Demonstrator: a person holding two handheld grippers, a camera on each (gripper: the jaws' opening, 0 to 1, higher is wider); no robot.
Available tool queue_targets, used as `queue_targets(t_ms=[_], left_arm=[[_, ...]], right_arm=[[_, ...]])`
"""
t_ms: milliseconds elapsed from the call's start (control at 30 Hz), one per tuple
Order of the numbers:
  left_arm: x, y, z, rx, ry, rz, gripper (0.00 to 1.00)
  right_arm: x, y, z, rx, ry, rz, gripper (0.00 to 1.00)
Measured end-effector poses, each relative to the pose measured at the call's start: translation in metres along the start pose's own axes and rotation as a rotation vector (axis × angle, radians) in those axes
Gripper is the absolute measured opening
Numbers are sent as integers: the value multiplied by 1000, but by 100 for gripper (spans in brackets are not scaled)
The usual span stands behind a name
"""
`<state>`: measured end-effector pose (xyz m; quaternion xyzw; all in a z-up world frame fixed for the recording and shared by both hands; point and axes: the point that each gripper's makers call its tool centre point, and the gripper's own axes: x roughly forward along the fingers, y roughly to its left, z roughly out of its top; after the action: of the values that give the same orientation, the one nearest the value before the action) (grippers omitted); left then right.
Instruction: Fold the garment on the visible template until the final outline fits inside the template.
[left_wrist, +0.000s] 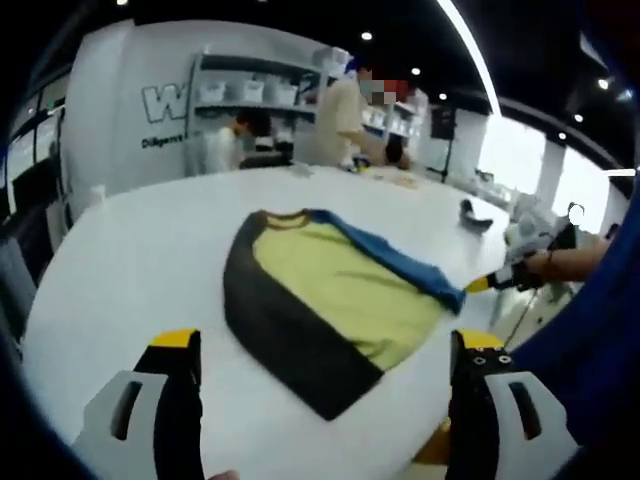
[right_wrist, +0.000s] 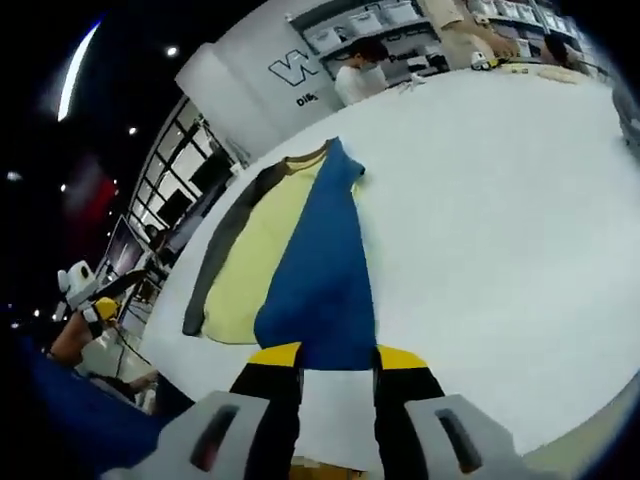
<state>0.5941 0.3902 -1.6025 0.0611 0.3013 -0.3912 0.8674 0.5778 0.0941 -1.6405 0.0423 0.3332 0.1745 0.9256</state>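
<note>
A yellow, blue and dark grey shirt (left_wrist: 335, 305) lies flat on the white table (left_wrist: 130, 250), collar toward 12 o'clock in the left gripper view, as the right gripper (right_wrist: 337, 352) pinches the hem of its blue side panel (right_wrist: 320, 270) between closed jaws and lifts it over toward the yellow middle. The left gripper (left_wrist: 325, 345) hangs above the near table edge with its jaws spread wide and gripping nothing, the dark grey side panel (left_wrist: 275, 320) lying between them at about 12 o'clock. No template outline can be made out on the table in either view. The fold in hand looks best done by carrying the blue panel straight across and low, so that its long edge lands parallel to the shirt's centre line without dragging the whole garment; the free left gripper could press the dark panel down to keep it from sliding. People (left_wrist: 340, 115) work at shelves beyond the table.
</note>
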Motion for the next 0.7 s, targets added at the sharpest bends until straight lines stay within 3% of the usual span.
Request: queue_targets(t_ms=[100,233,267,467,700], left_arm=[[-2,4,3,-11,-13,13,99],[-10,15,18,-57,-74,40,99],[-19,28,26,-78,-103,68,99],[-28,33,37,-84,-118,92,99],[-34,52,33,-79,-125,117,99]], right_arm=[[0,-1,0,0,0,-2,20],[-2,-4,-1,0,7,-11,19],[-3,-4,0,4,9,-12,19],[2,-6,-2,16,27,-16,19],[7,-7,-10,55,46,-25,21]])
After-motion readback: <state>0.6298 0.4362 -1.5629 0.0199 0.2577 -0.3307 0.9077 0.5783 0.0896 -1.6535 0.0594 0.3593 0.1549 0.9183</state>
